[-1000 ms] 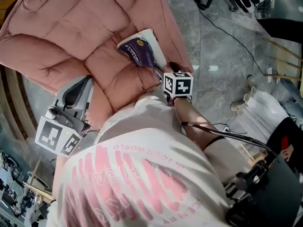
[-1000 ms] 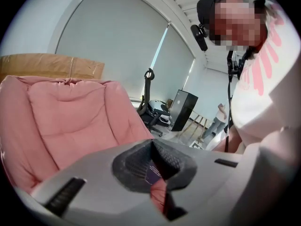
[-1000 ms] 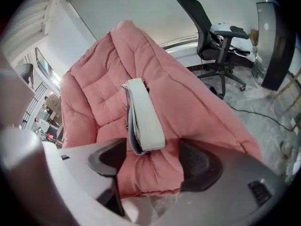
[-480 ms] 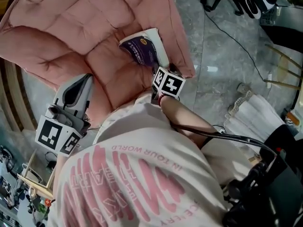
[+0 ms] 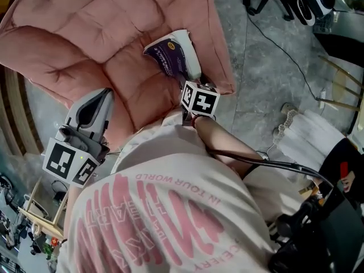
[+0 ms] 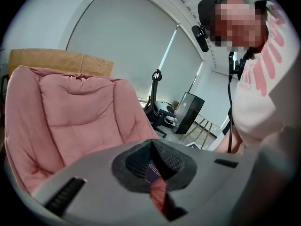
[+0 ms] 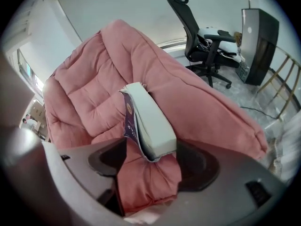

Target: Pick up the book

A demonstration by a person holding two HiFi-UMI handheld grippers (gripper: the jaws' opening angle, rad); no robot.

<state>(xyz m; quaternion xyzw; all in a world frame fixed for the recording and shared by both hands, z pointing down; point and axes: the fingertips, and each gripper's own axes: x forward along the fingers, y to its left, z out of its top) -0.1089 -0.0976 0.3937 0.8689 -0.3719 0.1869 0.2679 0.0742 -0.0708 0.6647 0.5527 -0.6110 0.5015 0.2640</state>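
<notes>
— Two things are blocking the close view. The person's white T-shirt with pink lettering (image 5: 170, 220) is filling the bottom of the head view. The black-and-white marker cube (image 5: 200, 99) is covering the right gripper's (image 7: 150, 160) jaws there.

— Is its own view showing them?

— Yes. They are standing a book's width apart, and the dark pads are pressing on either side of the near end of the thick purple-covered paperback book (image 7: 151, 121). The gripper's grey body is hiding whatever is lying below that end.

— And the left gripper (image 6: 151, 147)?

— Clenched on nothing, jaws meeting. It is hanging by the cushion's lower-left edge in the head view, well apart from the book. Only a purple and pink sliver is showing through the slit under its jaws, too small to name.

— Where is the book sitting?

— It is standing on edge on the big pink quilted lounge cushion (image 5: 85, 33), with the pale page block facing the right gripper's camera. I cannot tell how much of it is resting on the padding.

— Beyond that?

— Grey marbled floor tiles (image 5: 267, 73) are spreading out, and a crumpled white heap (image 5: 310, 132) is lying on them, hard to identify. A black office chair (image 7: 207, 41) is standing further off before pale walls. The lens rim is cutting off a dark upright panel (image 7: 258, 39).
</notes>
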